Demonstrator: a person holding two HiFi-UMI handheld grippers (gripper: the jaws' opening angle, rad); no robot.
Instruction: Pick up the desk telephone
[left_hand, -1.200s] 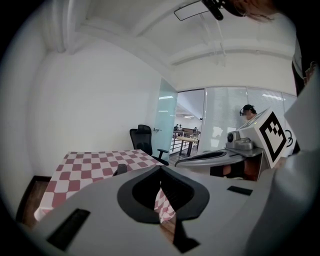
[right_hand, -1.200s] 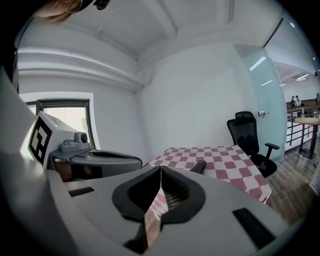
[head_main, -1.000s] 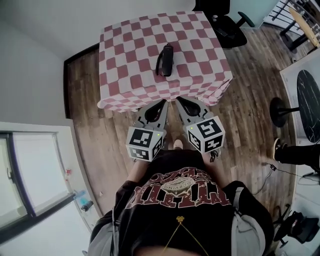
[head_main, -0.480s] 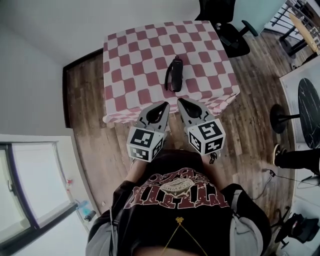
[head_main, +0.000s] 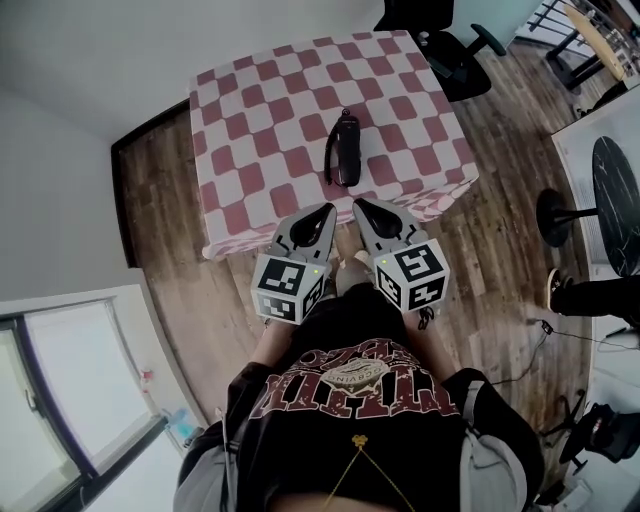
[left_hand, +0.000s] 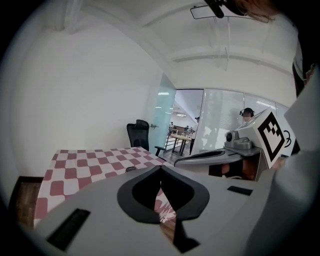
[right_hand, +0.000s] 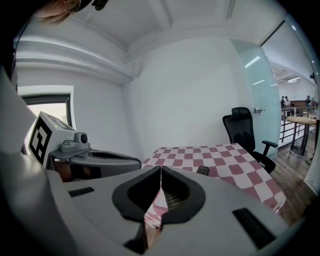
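The desk telephone (head_main: 343, 150), a black handset shape, lies near the middle of the table with the red-and-white checked cloth (head_main: 250, 120). My left gripper (head_main: 328, 209) and right gripper (head_main: 358, 204) are side by side at the table's near edge, short of the phone, both shut and empty. In the left gripper view the phone (left_hand: 131, 169) is a small dark bump just beyond the closed left gripper (left_hand: 161, 168). In the right gripper view the phone (right_hand: 202, 170) sits on the cloth past the closed right gripper (right_hand: 161, 168).
A black office chair (head_main: 455, 50) stands behind the table's far right corner. To the right are a round black table (head_main: 615, 200) and another person's shoe (head_main: 560, 295). A white wall runs along the left, with a window (head_main: 70, 400) at the lower left. The floor is wood.
Both grippers have come forward to the table's near edge, so the table and phone look nearer. Their jaws stayed shut.
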